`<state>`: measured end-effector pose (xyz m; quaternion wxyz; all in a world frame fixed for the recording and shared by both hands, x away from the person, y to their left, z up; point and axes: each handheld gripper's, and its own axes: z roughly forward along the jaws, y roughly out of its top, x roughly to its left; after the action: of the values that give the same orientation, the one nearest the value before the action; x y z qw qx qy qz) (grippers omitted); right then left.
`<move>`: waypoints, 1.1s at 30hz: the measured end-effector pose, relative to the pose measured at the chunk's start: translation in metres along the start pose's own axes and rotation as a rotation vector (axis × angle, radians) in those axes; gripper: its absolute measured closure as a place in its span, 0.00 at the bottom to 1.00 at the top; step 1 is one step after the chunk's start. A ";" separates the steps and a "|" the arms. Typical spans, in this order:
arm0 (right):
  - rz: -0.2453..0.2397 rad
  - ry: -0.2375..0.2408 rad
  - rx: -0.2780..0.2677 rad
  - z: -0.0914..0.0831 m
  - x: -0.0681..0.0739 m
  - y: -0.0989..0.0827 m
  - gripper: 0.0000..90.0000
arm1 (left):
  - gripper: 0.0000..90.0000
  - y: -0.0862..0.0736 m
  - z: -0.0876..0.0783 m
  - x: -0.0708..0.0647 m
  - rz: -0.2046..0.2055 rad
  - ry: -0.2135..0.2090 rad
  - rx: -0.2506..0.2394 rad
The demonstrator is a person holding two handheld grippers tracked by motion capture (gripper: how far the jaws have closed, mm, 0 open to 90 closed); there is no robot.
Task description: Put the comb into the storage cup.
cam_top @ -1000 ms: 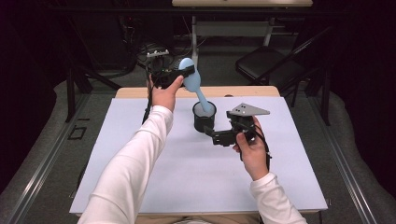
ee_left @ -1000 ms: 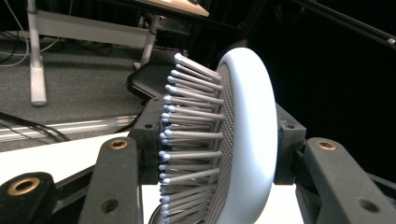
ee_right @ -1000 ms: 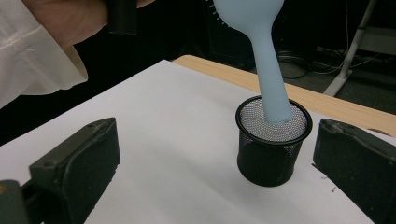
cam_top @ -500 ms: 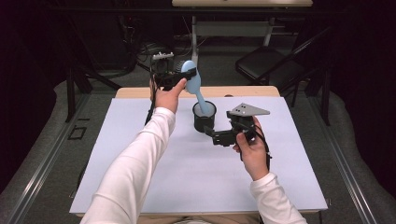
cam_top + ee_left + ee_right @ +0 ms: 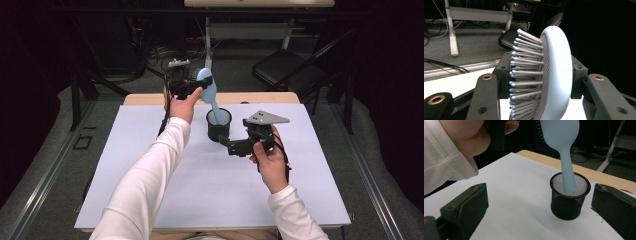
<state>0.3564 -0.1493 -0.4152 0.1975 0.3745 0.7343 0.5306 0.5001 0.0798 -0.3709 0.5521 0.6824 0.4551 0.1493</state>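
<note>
Jaws: our left gripper (image 5: 192,85) clamped on the hairbrush (image 5: 209,94) head, right gripper (image 5: 226,144) gaping beside the mesh cup (image 5: 219,125) | step: handle tip inside the cup, brush tilted | next: we'd lower it, then release.

The left gripper (image 5: 541,82) is clamped on the head of a pale blue hairbrush (image 5: 556,72), one black jaw against the grey, blue-tipped bristles and the other against the smooth rounded back. The brush stands edge-on, bristles pointing to the picture's left. Below lies the white bench (image 5: 456,82), its far edge bordered by grey carpet (image 5: 474,47), a white stand leg (image 5: 451,30) and a dark chair seat (image 5: 506,40)
</note>
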 end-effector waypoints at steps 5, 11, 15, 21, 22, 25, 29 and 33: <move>-0.002 0.001 -0.001 0.000 0.000 0.000 0.01 | 0.56 -0.003 0.003 0.000 -0.004 0.004 0.005; 0.000 -0.002 -0.003 -0.001 0.000 0.000 0.01 | 0.56 -0.007 0.006 0.001 -0.009 0.007 0.010; -0.002 -0.002 -0.005 0.000 0.000 0.000 0.01 | 0.56 -0.008 0.008 0.000 -0.009 0.007 0.013; 0.000 -0.002 -0.003 -0.001 0.000 0.001 0.01 | 0.56 -0.010 0.011 -0.001 0.000 0.007 0.017; 0.000 -0.002 -0.004 -0.001 0.000 0.001 0.01 | 0.56 -0.011 0.011 -0.002 0.005 0.008 0.022; -0.002 -0.004 -0.004 -0.001 0.000 0.001 0.01 | 0.56 -0.012 0.013 -0.002 0.017 0.014 0.026; -0.002 -0.003 -0.006 -0.002 -0.001 0.001 0.01 | 0.56 -0.014 0.014 -0.002 0.018 0.016 0.028; 0.001 -0.005 -0.008 -0.002 -0.001 0.001 0.01 | 0.56 -0.015 0.016 -0.002 0.024 0.023 0.028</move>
<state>0.3560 -0.1516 -0.4133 0.2009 0.3754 0.7315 0.5326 0.5033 0.0681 -0.3895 0.5354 0.6938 0.4553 0.1574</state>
